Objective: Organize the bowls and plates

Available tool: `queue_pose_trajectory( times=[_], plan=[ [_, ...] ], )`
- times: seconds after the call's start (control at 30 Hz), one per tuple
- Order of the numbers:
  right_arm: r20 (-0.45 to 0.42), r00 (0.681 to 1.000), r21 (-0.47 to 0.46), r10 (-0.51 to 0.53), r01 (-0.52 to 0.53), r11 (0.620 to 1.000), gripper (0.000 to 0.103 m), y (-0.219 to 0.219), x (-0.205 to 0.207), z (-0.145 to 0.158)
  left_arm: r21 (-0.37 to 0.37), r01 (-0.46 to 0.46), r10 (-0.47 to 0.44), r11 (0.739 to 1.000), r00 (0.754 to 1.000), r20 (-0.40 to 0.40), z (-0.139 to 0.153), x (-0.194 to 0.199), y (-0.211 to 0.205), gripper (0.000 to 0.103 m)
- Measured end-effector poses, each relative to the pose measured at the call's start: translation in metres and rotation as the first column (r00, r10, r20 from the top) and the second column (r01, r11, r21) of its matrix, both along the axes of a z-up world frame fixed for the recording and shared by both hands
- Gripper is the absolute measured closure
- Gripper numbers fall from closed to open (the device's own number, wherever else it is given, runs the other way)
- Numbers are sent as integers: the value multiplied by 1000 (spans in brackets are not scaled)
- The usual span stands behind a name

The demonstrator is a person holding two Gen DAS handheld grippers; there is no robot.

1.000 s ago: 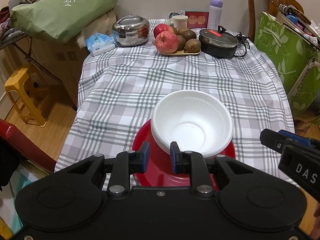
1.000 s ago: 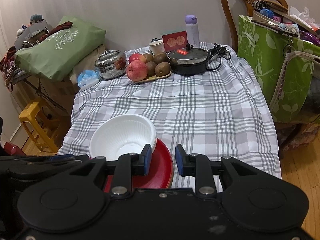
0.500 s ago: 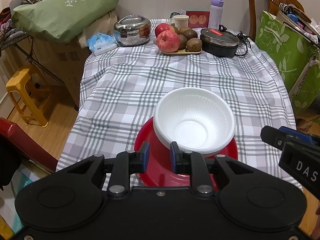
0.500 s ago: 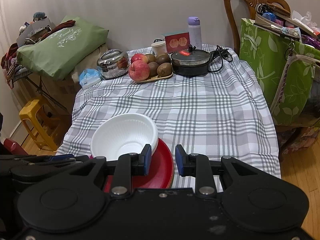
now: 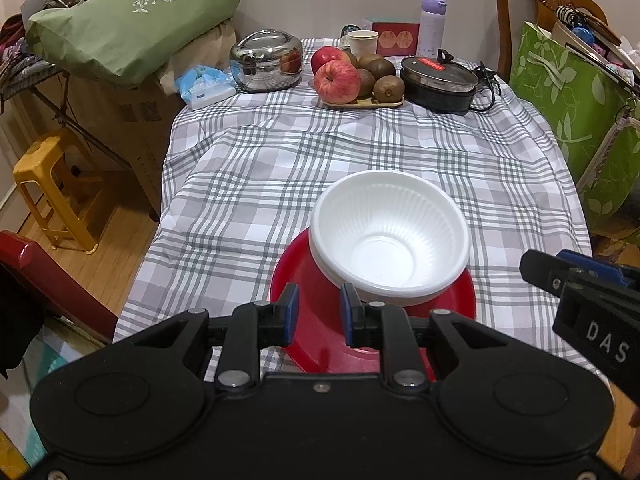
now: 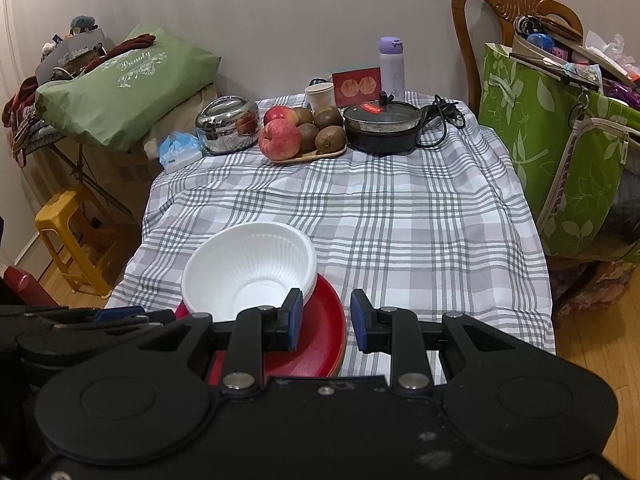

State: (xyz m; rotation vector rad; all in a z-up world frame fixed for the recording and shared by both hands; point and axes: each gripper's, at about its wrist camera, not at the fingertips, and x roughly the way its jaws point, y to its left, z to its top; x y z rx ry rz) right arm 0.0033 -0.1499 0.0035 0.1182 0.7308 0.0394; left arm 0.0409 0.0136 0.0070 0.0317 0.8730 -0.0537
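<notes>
Left wrist view showed nothing had shifted: nested white bowls [image 5: 388, 240] sat on red plates [image 5: 304, 280] at the tabletop's [image 5: 360, 152] 6 o'clock edge, while the left claw [image 5: 319, 312] and right claw [image 6: 327, 318] hung slightly parted and empty, suggesting the stacking was done.

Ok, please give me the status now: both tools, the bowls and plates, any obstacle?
Left tool and right tool open, empty. White bowls nested on red plates, near table edge. Nothing blocking; fruit tray far back.

Left gripper [image 5: 315, 312] and right gripper [image 6: 325, 320], fingers slightly parted, empty.
</notes>
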Motion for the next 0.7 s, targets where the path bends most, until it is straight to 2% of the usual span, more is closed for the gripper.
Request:
queue_pose_trajectory(
  times=[0.33,0.7],
  plan=[
    [-23,999,-22,27,-27,999,74,6,-2,-5,-3,-18,18,1000,1000,7,0,-1,5,75],
    [-29,999,-22,42,-43,999,74,8,-1,-5,-3,17,-17,1000,1000,-7,-4,-2,1,75]
  ],
)
